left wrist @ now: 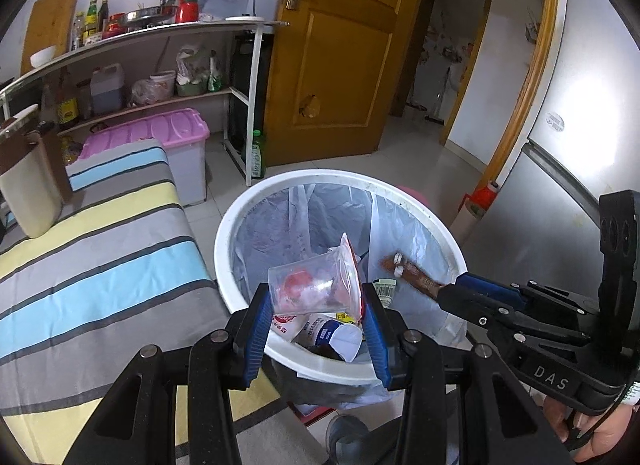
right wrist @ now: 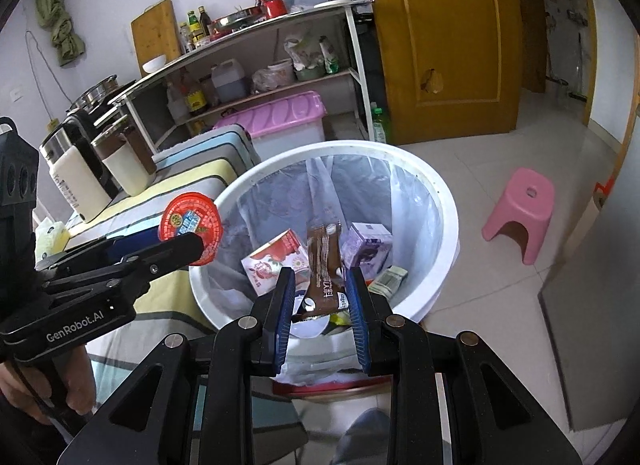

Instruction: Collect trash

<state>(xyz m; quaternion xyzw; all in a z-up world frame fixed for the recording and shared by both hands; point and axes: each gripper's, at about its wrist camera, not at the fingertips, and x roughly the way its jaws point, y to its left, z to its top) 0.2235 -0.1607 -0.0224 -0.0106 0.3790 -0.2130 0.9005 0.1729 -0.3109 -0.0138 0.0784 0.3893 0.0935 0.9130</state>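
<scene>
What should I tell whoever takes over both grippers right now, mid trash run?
Left gripper: shut on a clear plastic cup with a red lid, held above the white trash bin.
Right gripper: shut on a brown snack wrapper, also over the bin.
Already in the bin: cartons and wrappers.
Left to do: release both pieces into the bin, then look around for more trash.

I see a clear glossy plastic cup [left wrist: 314,285], a shiny brown foil wrapper [right wrist: 325,265], and a smooth white plastic bin [left wrist: 280,189] with thin crinkled film liner [left wrist: 404,225]. Striped cloth [left wrist: 100,265] looks matt, door [left wrist: 340,45] varnished wood.
</scene>
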